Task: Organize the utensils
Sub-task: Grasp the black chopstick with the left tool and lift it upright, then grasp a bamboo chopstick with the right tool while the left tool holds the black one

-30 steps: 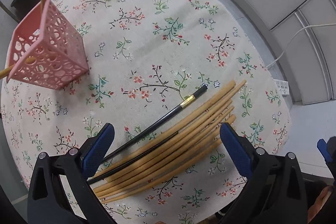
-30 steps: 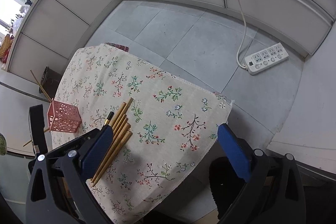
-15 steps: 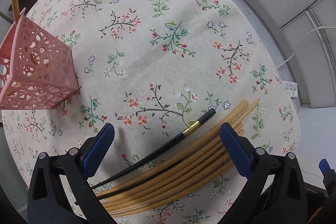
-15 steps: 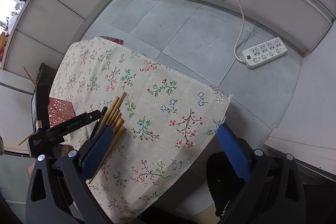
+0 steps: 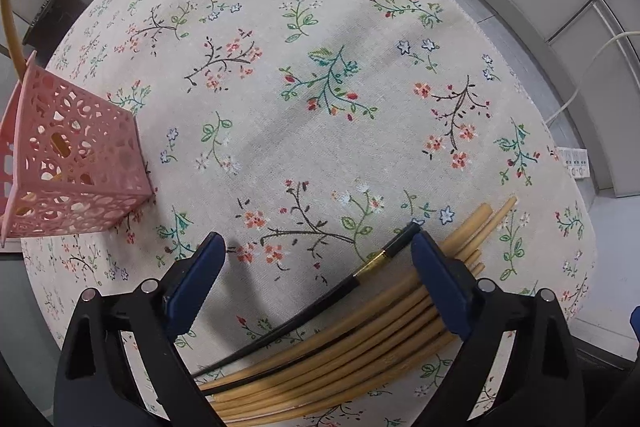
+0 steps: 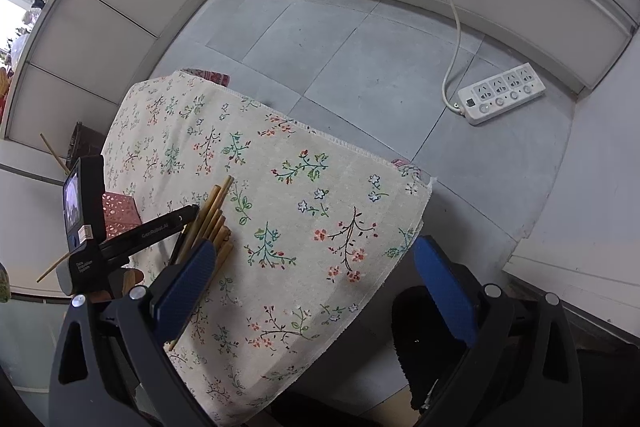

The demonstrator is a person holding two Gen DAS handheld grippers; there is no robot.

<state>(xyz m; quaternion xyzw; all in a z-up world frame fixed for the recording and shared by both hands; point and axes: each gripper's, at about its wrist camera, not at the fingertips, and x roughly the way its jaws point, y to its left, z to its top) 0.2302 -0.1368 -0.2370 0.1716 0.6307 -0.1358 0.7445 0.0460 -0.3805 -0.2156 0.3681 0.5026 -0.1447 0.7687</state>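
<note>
Floral tablecloth [image 6: 304, 227]; power strip [image 6: 502, 94]; perhaps slipper [image 6: 420, 339].

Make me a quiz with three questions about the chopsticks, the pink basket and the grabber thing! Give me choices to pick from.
1. Where is the pink basket compared with the pile of chopsticks in the left wrist view?
A. Far off to the left of it
B. On top of it
C. Under the tablecloth

2. What colour is the chopstick with the gold band?
A. Red
B. Black
C. White

3. How is the left gripper right now?
A. Shut on a chopstick
B. Open, holding nothing
C. Shut on the basket

Answers:
1. A, the basket stands at the left edge of the flowered tablecloth, apart from the pile.
2. B, it is dark beside the tan wooden ones.
3. B, the blue fingers stand wide apart around the black chopstick, with nothing held between them.
</note>
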